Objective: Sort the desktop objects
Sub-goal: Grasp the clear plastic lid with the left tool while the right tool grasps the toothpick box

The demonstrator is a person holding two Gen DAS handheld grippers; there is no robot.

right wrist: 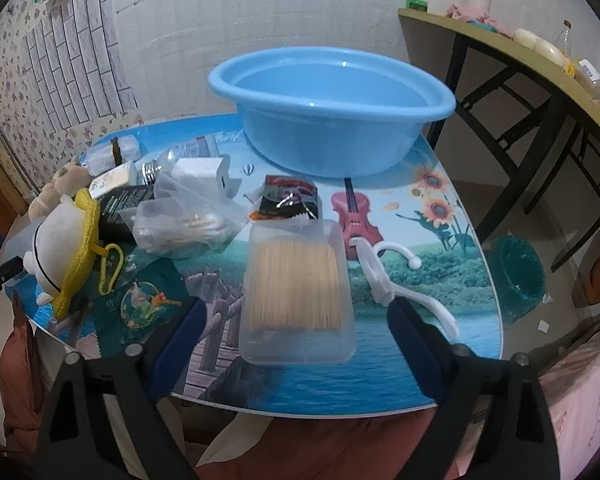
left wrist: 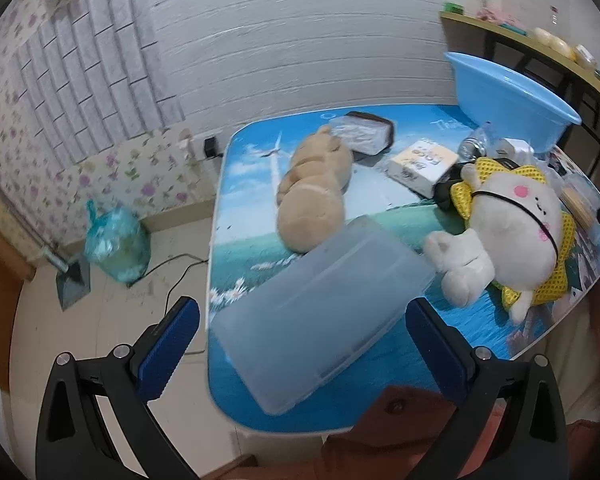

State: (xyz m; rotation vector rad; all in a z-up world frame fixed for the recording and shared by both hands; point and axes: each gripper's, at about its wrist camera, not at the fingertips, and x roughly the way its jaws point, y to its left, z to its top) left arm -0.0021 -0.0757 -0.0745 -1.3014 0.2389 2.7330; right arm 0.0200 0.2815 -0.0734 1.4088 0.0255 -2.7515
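Left gripper [left wrist: 302,340] spread wide over clear lid [left wrist: 320,316] at table [left wrist: 236,184] front edge, brown plush [left wrist: 314,192] behind it, white plush [left wrist: 512,232] beside, right gripper [right wrist: 296,336] spread around toothpick box [right wrist: 298,292], white hanger [right wrist: 388,276] just right, basin [right wrist: 332,108] at back.

toothpick box [right wrist: 298,292] | clear, flat | table, before blue basin [right wrist: 332,108]

Left black two-finger gripper with blue pads [left wrist: 300,352] hovers with jaws spread wide; right black blue-padded gripper [right wrist: 296,344] likewise gapes, holding nothing.
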